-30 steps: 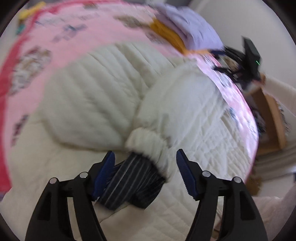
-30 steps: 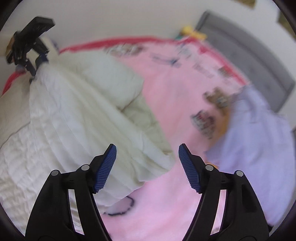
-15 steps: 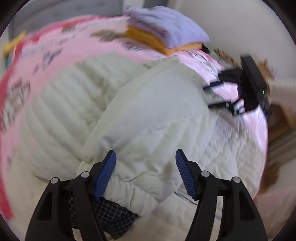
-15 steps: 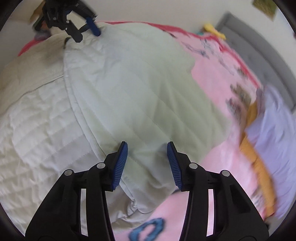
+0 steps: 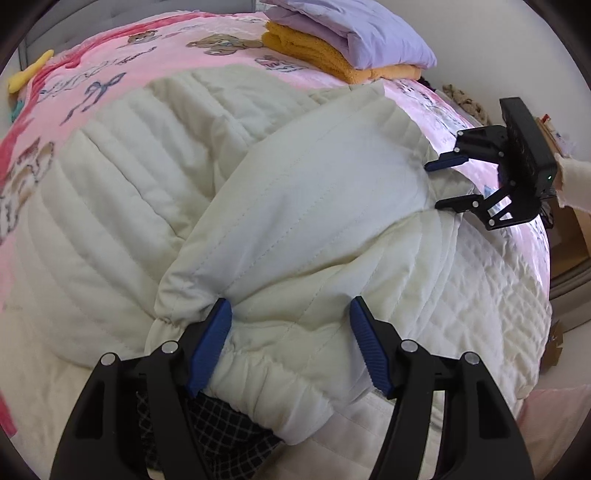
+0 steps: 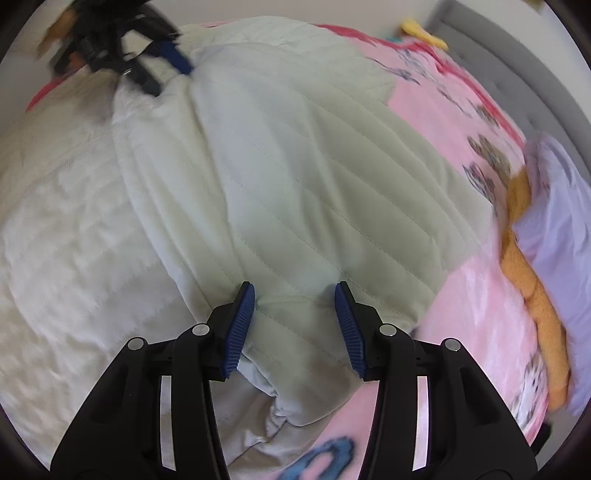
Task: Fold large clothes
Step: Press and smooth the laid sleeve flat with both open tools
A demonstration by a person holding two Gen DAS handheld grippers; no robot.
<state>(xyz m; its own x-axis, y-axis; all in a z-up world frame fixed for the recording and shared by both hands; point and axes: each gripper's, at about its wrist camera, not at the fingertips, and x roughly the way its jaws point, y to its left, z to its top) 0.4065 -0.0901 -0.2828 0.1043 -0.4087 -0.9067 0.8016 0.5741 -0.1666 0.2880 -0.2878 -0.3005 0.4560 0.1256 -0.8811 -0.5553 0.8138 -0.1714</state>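
A large white quilted jacket (image 5: pixel 155 177) lies spread on the bed. One sleeve (image 5: pixel 314 206) is folded across its body. My left gripper (image 5: pixel 288 332) points down at the sleeve's gathered cuff end, shut on the puffy sleeve; the fabric puckers at the left pad. A dark checked lining (image 5: pixel 221 435) shows under the cuff. My right gripper (image 6: pixel 295 321) is shut on the sleeve's upper end (image 6: pixel 295 229), the fabric dented at both pads. In the left wrist view the right gripper (image 5: pixel 443 182) straddles that end. The left gripper (image 6: pixel 159 70) appears blurred at the right view's top left.
The jacket lies on a pink blanket (image 5: pixel 129 55) with bear prints. A folded lilac cloth (image 5: pixel 351 33) rests on a folded orange towel (image 5: pixel 314 51) at the far side. A yellow toy (image 5: pixel 29 70) lies by the grey headboard (image 6: pixel 498 66). A cardboard box (image 5: pixel 569 229) stands beside the bed.
Both grippers have come down toward the bed. The left one brought the sleeve across onto the jacket's body. The right jaws narrowed and closed onto the jacket fabric.
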